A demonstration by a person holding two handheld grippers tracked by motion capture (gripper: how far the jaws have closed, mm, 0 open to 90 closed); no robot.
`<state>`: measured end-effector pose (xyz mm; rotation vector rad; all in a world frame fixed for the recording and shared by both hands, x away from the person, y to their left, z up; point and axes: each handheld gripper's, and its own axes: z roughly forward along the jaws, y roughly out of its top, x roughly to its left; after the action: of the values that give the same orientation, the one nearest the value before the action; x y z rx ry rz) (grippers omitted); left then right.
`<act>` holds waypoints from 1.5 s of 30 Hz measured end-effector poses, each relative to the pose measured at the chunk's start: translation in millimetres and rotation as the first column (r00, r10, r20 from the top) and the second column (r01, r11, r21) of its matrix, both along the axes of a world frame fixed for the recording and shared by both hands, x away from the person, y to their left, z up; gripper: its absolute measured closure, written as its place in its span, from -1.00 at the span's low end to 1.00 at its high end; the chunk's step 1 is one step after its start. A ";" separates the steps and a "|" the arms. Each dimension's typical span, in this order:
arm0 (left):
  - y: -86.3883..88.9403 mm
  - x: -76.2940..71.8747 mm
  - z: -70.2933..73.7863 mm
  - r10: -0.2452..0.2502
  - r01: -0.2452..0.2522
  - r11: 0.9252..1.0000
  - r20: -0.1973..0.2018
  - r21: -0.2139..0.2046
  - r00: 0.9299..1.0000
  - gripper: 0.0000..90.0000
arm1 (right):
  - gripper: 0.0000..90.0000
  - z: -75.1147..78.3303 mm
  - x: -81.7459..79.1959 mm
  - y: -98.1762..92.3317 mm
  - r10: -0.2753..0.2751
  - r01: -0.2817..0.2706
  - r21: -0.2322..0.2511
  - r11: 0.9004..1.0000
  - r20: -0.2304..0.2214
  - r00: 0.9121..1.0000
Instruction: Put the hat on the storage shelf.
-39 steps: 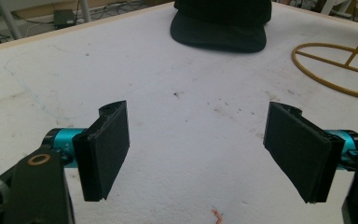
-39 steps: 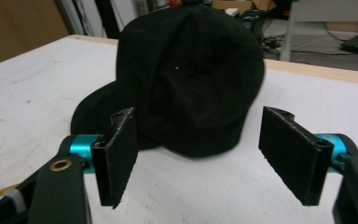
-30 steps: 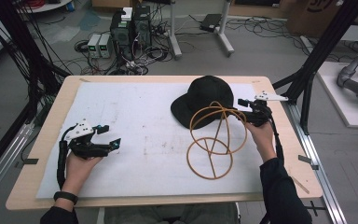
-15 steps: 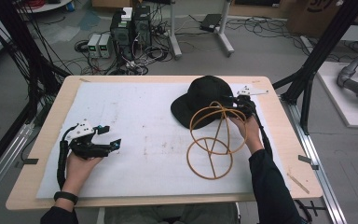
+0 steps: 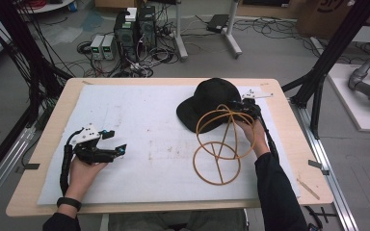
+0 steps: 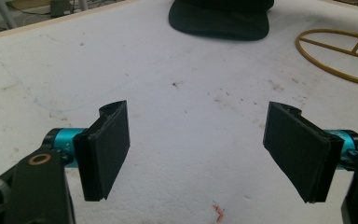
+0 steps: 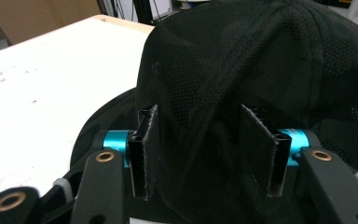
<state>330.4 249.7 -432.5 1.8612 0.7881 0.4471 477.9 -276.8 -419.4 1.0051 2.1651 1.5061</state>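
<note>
Right gripper (image 7: 207, 149) advanced onto black cap (image 5: 212, 101), jaws straddling its crown, left gripper (image 6: 205, 154) spread wide, resting on table (image 5: 139, 130).

Matt black mesh-cloth cap (image 7: 261, 60)

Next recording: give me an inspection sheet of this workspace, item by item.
Surface: wooden table covered by a white mat with faint stains.
Job's things: black cap at the far right of the mat; yellow wire stand just in front of it.
Clutter: a small orange scrap on the mat by the left hand-held gripper.
Grippers: left hand-held gripper open over bare mat, holding nothing; right hand-held gripper open, its jaws on either side of the cap's crown, whether they touch it can't be told.
Cables: one trails from each gripper; a tangle lies on the floor beyond the table.
Surroundings: black frame posts, electronics boxes on the floor.
</note>
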 end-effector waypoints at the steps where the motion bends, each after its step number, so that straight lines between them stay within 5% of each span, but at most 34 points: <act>1: 0.2 -0.1 -0.1 0.002 -0.002 1.000 -0.001 -0.004 1.000 -0.49 | 0.20 -0.1 0.5 -0.5 -0.001 0.001 -0.001 1.000 0.005 1.000; 12: 1.5 0.0 -0.8 0.013 -0.013 1.000 -0.006 0.002 1.000 -0.49 | 0.92 4.2 -1.2 -6.2 0.045 -0.045 -0.006 0.999 0.014 0.999; 23: 1.8 -0.4 -0.5 0.012 -0.012 1.000 -0.006 -0.001 1.000 -0.48 | 0.97 12.1 -7.3 -3.1 0.059 -0.058 -0.017 0.998 0.054 0.997; 36: 0.8 -0.3 -0.9 0.015 -0.015 1.000 -0.006 0.000 1.000 -0.48 | 0.98 34.5 -17.9 -23.7 -0.015 0.006 0.075 0.997 0.118 0.993; 45: 1.5 -0.8 -0.2 0.015 -0.015 1.000 -0.005 0.005 1.000 -0.48 | 0.98 81.2 -29.0 -24.3 -0.025 0.006 0.104 0.995 0.182 0.983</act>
<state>329.5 251.2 -432.7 1.8627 0.8056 0.4544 448.8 -301.1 -338.2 0.8744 1.9663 1.6493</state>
